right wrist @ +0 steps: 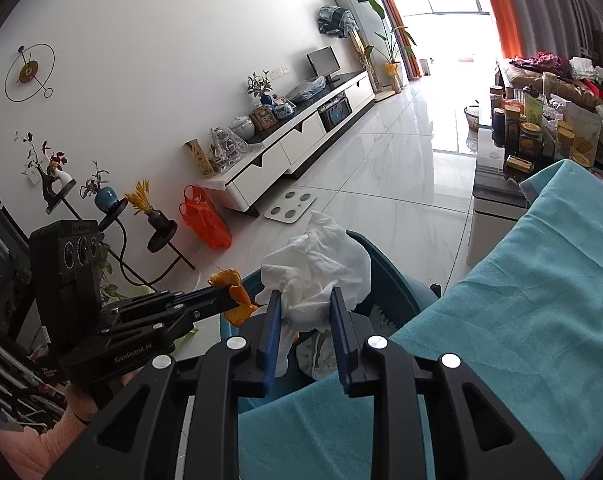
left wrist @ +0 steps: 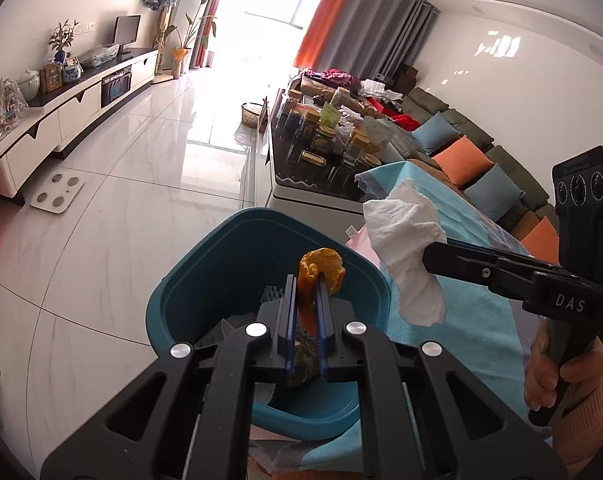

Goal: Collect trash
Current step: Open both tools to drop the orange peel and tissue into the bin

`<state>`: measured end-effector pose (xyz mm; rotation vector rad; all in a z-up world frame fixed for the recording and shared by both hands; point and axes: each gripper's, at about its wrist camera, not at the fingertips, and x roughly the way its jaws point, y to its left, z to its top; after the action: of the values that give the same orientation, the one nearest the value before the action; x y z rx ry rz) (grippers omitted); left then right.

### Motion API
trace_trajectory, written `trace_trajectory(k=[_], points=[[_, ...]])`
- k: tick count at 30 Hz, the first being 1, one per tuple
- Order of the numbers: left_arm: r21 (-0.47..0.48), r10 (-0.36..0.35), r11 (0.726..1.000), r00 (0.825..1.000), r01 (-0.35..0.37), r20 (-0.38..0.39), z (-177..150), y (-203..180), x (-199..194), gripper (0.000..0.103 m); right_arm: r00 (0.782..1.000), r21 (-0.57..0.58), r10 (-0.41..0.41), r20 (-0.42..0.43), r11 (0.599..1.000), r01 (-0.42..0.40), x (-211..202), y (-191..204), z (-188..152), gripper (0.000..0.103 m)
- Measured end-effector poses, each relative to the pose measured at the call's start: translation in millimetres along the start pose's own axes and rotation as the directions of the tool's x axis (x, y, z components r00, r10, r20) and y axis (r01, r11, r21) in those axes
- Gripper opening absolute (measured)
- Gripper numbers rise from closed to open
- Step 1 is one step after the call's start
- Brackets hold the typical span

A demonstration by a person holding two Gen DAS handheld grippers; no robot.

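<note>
Crowding bin (left wrist: 181, 280) — scale (left wrist: 57, 192), teal cloth (left wrist: 481, 320)

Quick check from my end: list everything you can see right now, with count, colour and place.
Bin: one, teal, on the floor beside the blue cloth, trash inside.
Orange peel: one, orange, in the left gripper over the bin.
Tissue: one, white, crumpled, between the right gripper's fingers above the bin.
Cloth: one, light blue, draped beside the bin.
Scale: one, white, on the floor.
Plastic bag: one, orange, by the TV cabinet.
Jars: several, on the dark table.
Left gripper: black, shut on the peel.
Right gripper: black, around the tissue.
</note>
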<state>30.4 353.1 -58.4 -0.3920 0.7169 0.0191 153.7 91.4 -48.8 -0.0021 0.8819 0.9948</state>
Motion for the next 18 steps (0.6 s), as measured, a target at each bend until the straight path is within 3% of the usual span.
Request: trace_trajectory(k=[7, 16, 18], points=[[-0.007, 0.036, 0.999, 0.999, -0.037, -0.029, -3.5, 3.1, 24.6, 0.009, 0.996, 0.001, -0.037, -0.079, 0.999, 0.037, 31.4, -1.4, 1.4, 0.023], [-0.034, 0.063, 0.997, 0.995, -0.065, -0.074, -6.2, 14.4, 52.1, 0.009, 0.987, 0.004, -0.068, -0.149, 0.998, 0.069, 54.3, -1.7, -0.9, 0.03], [-0.037, 0.058, 0.997, 0.994, -0.062, -0.088, -7.3, 14.2, 58.4, 0.01, 0.984, 0.006, -0.073, -0.159, 0.997, 0.075, 56.4, -2.2, -1.8, 0.036]])
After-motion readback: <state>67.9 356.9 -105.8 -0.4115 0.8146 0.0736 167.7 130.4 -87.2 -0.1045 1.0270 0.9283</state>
